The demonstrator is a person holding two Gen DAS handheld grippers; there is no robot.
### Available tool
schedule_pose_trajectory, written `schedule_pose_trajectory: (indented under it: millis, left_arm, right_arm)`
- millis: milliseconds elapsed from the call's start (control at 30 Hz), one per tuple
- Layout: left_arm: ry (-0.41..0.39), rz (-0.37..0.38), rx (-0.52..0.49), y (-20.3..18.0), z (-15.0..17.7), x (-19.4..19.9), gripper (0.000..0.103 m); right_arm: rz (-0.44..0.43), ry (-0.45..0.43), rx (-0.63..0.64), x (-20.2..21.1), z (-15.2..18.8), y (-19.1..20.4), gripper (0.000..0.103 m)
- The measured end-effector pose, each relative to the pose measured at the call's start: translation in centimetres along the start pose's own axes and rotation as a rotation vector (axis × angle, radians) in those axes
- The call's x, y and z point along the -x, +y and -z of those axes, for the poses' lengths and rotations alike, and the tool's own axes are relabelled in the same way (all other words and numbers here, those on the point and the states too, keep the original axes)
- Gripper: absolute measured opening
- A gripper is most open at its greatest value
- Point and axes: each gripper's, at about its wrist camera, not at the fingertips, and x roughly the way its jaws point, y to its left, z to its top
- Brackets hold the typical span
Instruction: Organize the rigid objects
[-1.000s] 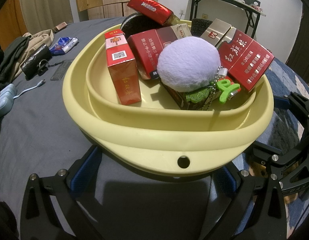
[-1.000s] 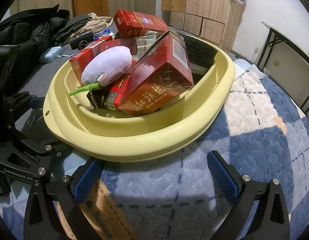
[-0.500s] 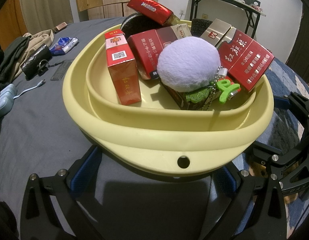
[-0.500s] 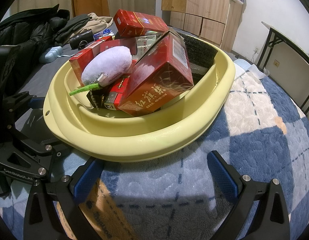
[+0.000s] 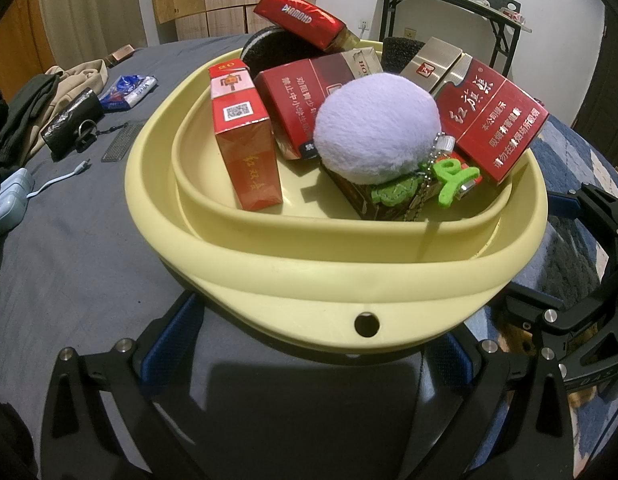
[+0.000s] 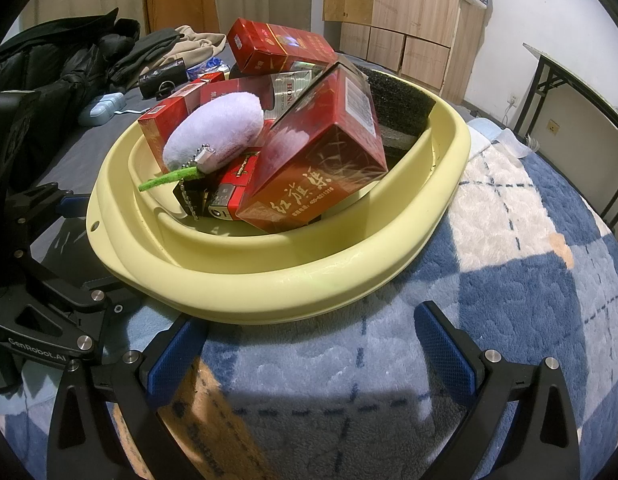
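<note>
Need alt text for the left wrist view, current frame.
A pale yellow plastic basin on a grey bedsheet holds several red cigarette packs and a lilac plush ball keychain. The open left gripper sits just short of the basin's near rim, holding nothing.

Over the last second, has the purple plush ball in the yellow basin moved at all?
No. The purple plush ball sits in the same spot against the yellow basin rim and the upright red pack beside it.
</note>
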Motion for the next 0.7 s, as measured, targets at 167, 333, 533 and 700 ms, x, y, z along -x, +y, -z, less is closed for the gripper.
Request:
schedule_pose_trajectory:
  millis: [167, 333, 533, 700]
  left_arm:
    - [0.0, 0.0, 0.0, 0.04, 0.05, 0.06, 0.103]
    - [0.0, 0.0, 0.0, -0.04, -0.03, -0.04, 0.103]
    - [0.0, 0.0, 0.0, -0.05, -0.03, -0.04, 0.103]
    - [0.0, 0.0, 0.0, 0.04, 0.05, 0.06, 0.103]
  right_arm:
    - [0.0, 0.0, 0.0, -0.01, 0.0, 0.0, 0.103]
    - [0.0, 0.0, 0.0, 0.0, 0.0, 0.0, 0.103]
    - [0.0, 0.0, 0.0, -0.02, 0.0, -0.01, 0.103]
    - [0.0, 0.0, 0.0, 0.01, 0.01, -0.01, 0.103]
